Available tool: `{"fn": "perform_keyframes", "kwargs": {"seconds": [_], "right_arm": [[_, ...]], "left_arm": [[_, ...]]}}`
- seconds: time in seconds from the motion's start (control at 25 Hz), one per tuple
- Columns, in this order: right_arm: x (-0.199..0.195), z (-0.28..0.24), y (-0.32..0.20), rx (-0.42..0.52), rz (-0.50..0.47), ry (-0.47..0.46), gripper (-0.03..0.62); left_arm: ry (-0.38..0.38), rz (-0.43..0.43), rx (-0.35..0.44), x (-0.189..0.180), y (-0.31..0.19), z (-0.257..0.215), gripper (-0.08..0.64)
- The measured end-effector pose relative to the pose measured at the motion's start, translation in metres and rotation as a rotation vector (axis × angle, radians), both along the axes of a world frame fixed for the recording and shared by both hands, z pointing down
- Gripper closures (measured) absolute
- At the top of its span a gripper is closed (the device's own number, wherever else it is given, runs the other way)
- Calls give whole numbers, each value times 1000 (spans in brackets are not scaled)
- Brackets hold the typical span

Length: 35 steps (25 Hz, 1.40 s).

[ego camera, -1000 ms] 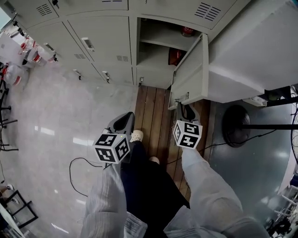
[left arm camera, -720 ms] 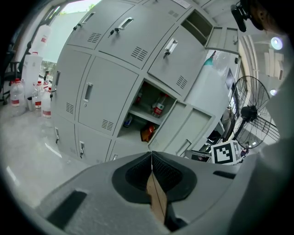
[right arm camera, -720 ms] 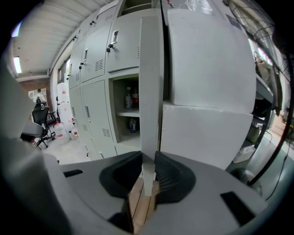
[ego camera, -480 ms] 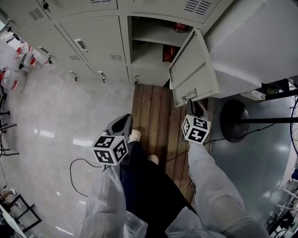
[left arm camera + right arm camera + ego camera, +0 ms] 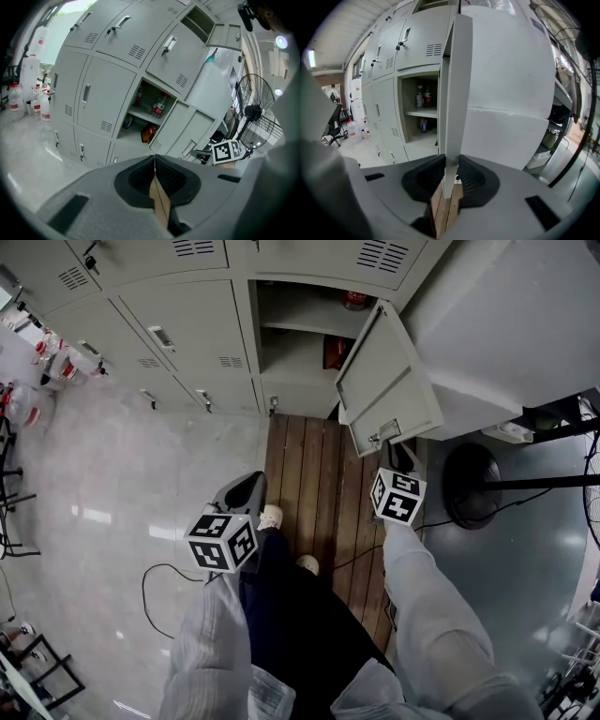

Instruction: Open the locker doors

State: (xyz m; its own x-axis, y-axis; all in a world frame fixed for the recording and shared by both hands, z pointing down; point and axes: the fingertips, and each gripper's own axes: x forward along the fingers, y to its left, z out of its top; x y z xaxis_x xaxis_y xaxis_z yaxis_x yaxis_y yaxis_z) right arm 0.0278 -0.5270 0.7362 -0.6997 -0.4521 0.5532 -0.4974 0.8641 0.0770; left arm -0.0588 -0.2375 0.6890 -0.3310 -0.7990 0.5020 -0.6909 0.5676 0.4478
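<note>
The grey locker door [image 5: 384,381] stands swung out from its open compartment [image 5: 295,338], which holds a shelf with bottles and a red packet. My right gripper [image 5: 391,454] is at the door's lower free edge by the handle. In the right gripper view the door's thin edge [image 5: 457,84] runs down between the jaws of my right gripper [image 5: 450,171]; they have just closed slightly and the pads press on it. My left gripper [image 5: 249,482] hangs over the floor to the left of the boards, well short of the lockers; in its own view my left gripper [image 5: 154,158] is shut and empty.
Closed locker doors [image 5: 178,329] with handles fill the left of the bank. A big white wrapped block [image 5: 525,324] stands just right of the open door. A wooden board strip [image 5: 309,465] lies below the lockers, a fan base [image 5: 483,488] to the right, bottles [image 5: 56,352] far left.
The door has swung further out to the right, and my right gripper has gone right with it. The left gripper has stayed where it was.
</note>
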Motion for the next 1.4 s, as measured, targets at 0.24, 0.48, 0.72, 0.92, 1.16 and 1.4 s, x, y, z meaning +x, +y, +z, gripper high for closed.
{"fn": "perform_keyframes", "kwargs": {"seconds": [0.24, 0.48, 0.72, 0.92, 1.16, 1.4], "right_arm": [[-1, 2, -1, -58, 29, -36, 505], [6, -2, 3, -163, 35, -29, 489], [18, -28, 13, -151, -7, -32, 465], [30, -57, 25, -171, -26, -47, 448], [40, -101, 37, -148, -82, -66, 420], [48, -144, 58, -167, -148, -124, 417]], "left_arm": [[-10, -4, -16, 8, 6, -2, 551], [-8, -39, 2, 16, 18, -23, 551], [-7, -48, 44, 28, 19, -55, 551], [-27, -9, 56, 37, 20, -85, 551], [-57, 30, 65, 39, 21, -118, 551], [-100, 57, 87, 46, 24, -154, 551]]}}
